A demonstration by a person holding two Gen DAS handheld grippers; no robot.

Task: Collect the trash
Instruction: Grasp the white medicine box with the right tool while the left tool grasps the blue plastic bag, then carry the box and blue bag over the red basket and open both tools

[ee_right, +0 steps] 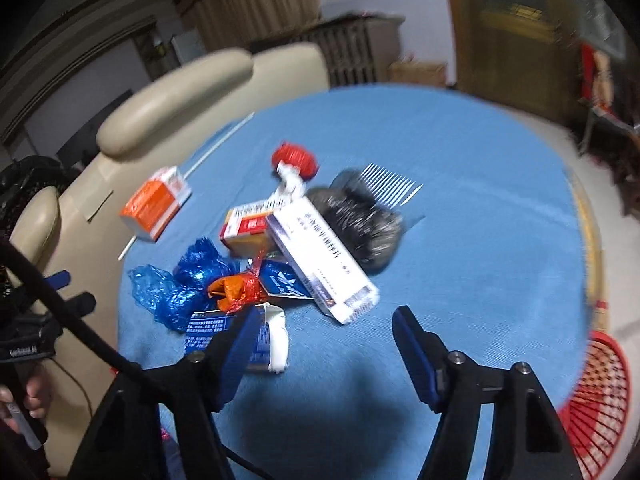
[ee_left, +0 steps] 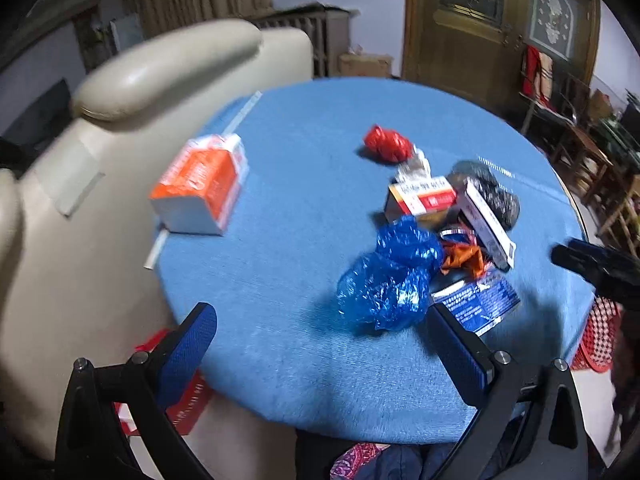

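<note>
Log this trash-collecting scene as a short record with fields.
surface: round blue table
trash pile: blue plastic bag, white box, red-and-yellow box, orange wrapper, black bag
apart: orange carton, red wad
bin: red basket, beside the table
left gripper: open, empty
right gripper: open, empty

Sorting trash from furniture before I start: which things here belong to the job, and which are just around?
Job: blue bag, red wad, orange carton, white box, black bag, red basket.
Around: table, sofa, door.
</note>
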